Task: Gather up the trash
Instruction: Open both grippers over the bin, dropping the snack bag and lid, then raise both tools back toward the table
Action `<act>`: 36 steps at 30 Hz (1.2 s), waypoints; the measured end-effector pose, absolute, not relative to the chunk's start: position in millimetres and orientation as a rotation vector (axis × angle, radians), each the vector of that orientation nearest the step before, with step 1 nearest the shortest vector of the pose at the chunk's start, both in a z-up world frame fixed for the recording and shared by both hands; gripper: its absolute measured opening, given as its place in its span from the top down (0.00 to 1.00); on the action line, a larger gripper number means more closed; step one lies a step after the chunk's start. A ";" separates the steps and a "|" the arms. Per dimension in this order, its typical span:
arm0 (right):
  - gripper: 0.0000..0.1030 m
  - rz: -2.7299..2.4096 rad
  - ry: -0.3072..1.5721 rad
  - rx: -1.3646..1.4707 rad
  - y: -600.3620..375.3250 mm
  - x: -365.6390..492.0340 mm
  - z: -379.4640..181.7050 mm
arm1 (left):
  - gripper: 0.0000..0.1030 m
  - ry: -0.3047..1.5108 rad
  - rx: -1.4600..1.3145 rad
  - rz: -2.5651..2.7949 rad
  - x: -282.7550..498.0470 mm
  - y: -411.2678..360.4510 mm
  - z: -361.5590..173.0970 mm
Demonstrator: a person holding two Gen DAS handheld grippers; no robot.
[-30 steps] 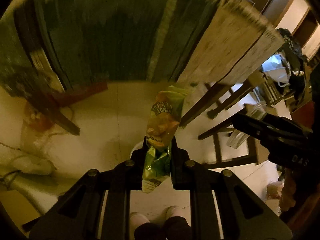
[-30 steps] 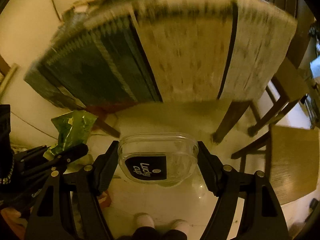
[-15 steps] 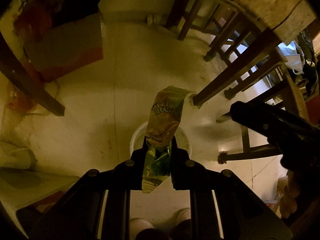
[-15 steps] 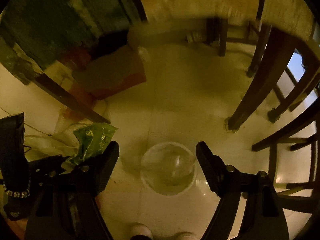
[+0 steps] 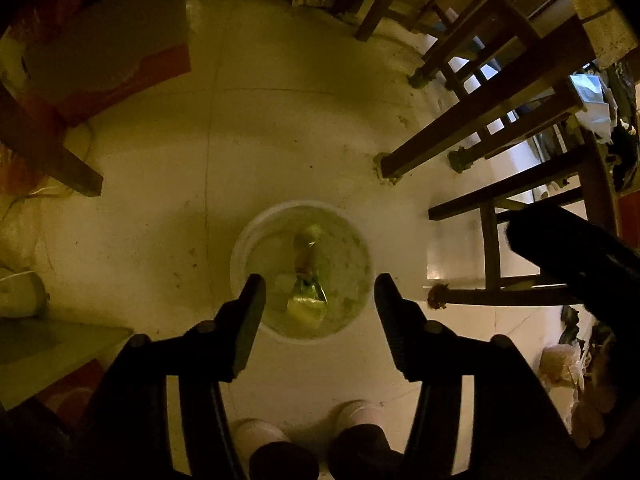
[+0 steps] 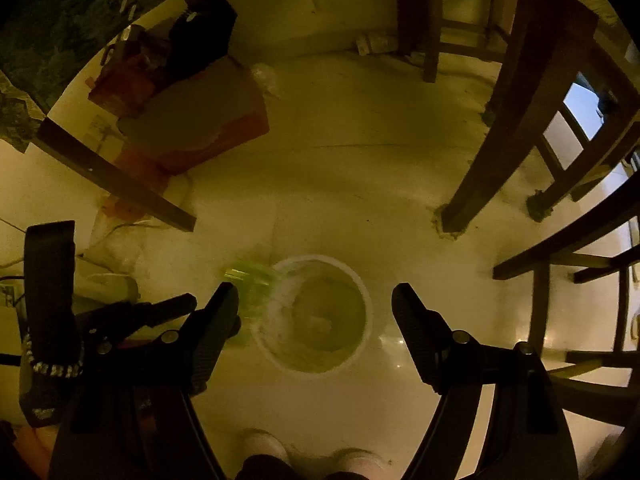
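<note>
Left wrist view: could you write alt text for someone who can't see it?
Looking straight down, open black tongs hang above a round white bin on a pale tiled floor, with a green snack wrapper inside the bin. Dark wooden chair legs stand to the right, and the person's feet show at the bottom edge.

White bin [image 5: 240, 248], green-and-orange snack wrapper [image 5: 306, 280], cream tiled floor [image 5: 160, 200], dark brown chair legs [image 5: 460, 136].

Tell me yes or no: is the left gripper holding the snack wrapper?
No: the left gripper is open with nothing between its fingers, and the snack wrapper is down in the white bin below.
</note>
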State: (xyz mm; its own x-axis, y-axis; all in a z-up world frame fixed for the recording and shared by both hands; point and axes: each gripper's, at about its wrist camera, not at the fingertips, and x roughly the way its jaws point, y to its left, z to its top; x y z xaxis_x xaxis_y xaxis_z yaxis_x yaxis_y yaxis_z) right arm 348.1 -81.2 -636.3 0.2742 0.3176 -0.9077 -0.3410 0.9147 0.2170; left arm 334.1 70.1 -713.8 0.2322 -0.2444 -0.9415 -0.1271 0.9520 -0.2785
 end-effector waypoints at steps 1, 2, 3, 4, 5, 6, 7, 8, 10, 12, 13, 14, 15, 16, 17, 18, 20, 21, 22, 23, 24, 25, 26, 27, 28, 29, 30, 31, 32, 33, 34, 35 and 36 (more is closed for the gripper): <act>0.26 0.439 1.217 -0.025 -81.8 348.3 -634.1 | 0.46 1.340 -0.315 -0.072 333.7 70.4 -708.9; 0.26 0.435 1.217 -0.026 -82.3 348.3 -632.1 | 0.46 1.337 -0.309 -0.068 332.7 71.4 -706.0; 0.26 0.430 1.218 -0.029 -83.3 347.4 -626.9 | 0.46 1.333 -0.302 -0.065 331.9 71.6 -700.0; 0.26 0.427 1.220 -0.032 -84.2 346.5 -620.8 | 0.46 1.329 -0.295 -0.062 330.4 72.3 -691.5; 0.26 0.426 1.222 -0.033 -85.4 346.3 -617.0 | 0.46 1.323 -0.288 -0.059 328.4 73.2 -679.6; 0.26 0.423 1.223 -0.033 -86.4 345.1 -610.1 | 0.46 1.319 -0.282 -0.056 327.2 73.8 -674.7; 0.26 0.422 1.224 -0.030 -87.7 344.4 -602.9 | 0.46 1.312 -0.274 -0.050 325.0 74.8 -659.2; 0.26 0.422 1.226 -0.029 -88.4 344.0 -596.0 | 0.46 1.308 -0.270 -0.047 323.7 76.2 -652.8; 0.26 0.422 1.226 -0.027 -88.8 341.0 -575.3 | 0.46 1.292 -0.262 -0.036 320.2 79.4 -627.0; 0.26 0.426 1.221 -0.029 -88.8 338.2 -554.8 | 0.46 1.272 -0.256 -0.027 317.3 82.0 -597.5; 0.26 0.429 1.217 -0.029 -88.2 336.4 -542.5 | 0.46 1.255 -0.254 -0.021 315.2 83.9 -575.9; 0.26 0.433 1.213 -0.030 -87.8 334.7 -531.0 | 0.46 1.243 -0.255 -0.018 313.9 85.4 -561.3; 0.26 0.437 1.207 -0.032 -86.9 332.7 -517.2 | 0.46 1.233 -0.255 -0.015 313.7 86.6 -548.2; 0.26 0.441 1.200 -0.036 -85.8 330.7 -503.3 | 0.46 1.217 -0.256 -0.011 312.4 88.7 -529.3; 0.26 0.446 1.193 -0.038 -84.8 328.7 -490.9 | 0.46 1.203 -0.256 -0.008 311.1 90.1 -512.3; 0.26 0.453 1.181 -0.041 -83.3 326.1 -471.5 | 0.46 1.187 -0.254 -0.004 309.9 91.0 -494.4; 0.26 0.463 1.157 -0.045 -80.9 322.1 -442.0 | 0.46 1.153 -0.249 0.002 307.3 92.6 -458.1; 0.26 0.468 1.145 -0.047 -80.4 320.7 -429.3 | 0.46 1.135 -0.246 0.003 306.0 93.5 -439.7; 0.26 0.474 1.124 -0.049 -78.9 318.0 -408.5 | 0.46 1.111 -0.245 0.003 304.2 94.7 -417.2; 0.26 0.477 1.111 -0.051 -77.2 316.0 -397.4 | 0.46 1.096 -0.246 0.004 303.3 94.9 -402.7; 0.26 0.480 1.090 -0.052 -75.7 313.4 -379.8 | 0.46 1.079 -0.245 0.005 301.8 96.1 -385.7; 0.26 0.483 1.068 -0.054 -74.1 311.1 -361.8 | 0.46 1.060 -0.242 0.006 300.1 97.1 -368.2; 0.26 0.484 1.046 -0.056 -72.6 308.6 -346.2 | 0.46 1.036 -0.237 0.008 298.2 98.7 -347.0; 0.26 0.484 1.015 -0.055 -71.3 305.8 -323.4 | 0.46 1.014 -0.231 0.011 296.6 100.0 -327.5; 0.26 0.484 0.995 -0.054 -69.7 303.6 -311.2 | 0.46 0.997 -0.224 0.012 295.3 101.5 -313.7; 0.26 0.484 0.964 -0.053 -68.7 300.8 -290.8 | 0.46 0.970 -0.217 0.012 293.0 103.3 -293.0; 0.26 0.482 0.935 -0.053 -68.0 297.8 -273.7 | 0.46 0.955 -0.214 0.011 291.3 102.2 -281.7; 0.26 0.480 0.914 -0.052 -68.7 296.5 -261.3 | 0.46 0.929 -0.209 0.009 287.4 105.3 -263.5; 0.26 0.478 0.889 -0.052 -68.7 293.6 -247.3 | 0.46 0.910 -0.204 0.008 284.7 106.2 -249.0; 0.26 0.473 0.853 -0.053 -68.2 288.6 -226.7 | 0.46 0.882 -0.196 0.008 281.3 107.8 -229.2; 0.26 0.471 0.832 -0.053 -69.4 285.9 -213.0 | 0.46 0.860 -0.189 0.007 278.6 108.5 -214.5; 0.26 0.468 0.805 -0.054 -69.9 282.0 -197.7 | 0.46 0.837 -0.182 0.006 274.5 110.0 -198.8; 0.26 0.465 0.785 -0.054 -71.1 279.2 -186.9 | 0.46 0.820 -0.178 0.006 270.2 109.3 -188.4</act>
State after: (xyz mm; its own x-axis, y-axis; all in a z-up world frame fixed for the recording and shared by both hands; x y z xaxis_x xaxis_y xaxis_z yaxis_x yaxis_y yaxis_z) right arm 279.2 -71.1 -186.9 0.6120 0.3830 -0.6919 -0.4225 0.8979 0.1234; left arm 270.2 109.3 -188.4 0.6829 -0.0637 -0.7278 -0.0742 0.9850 -0.1558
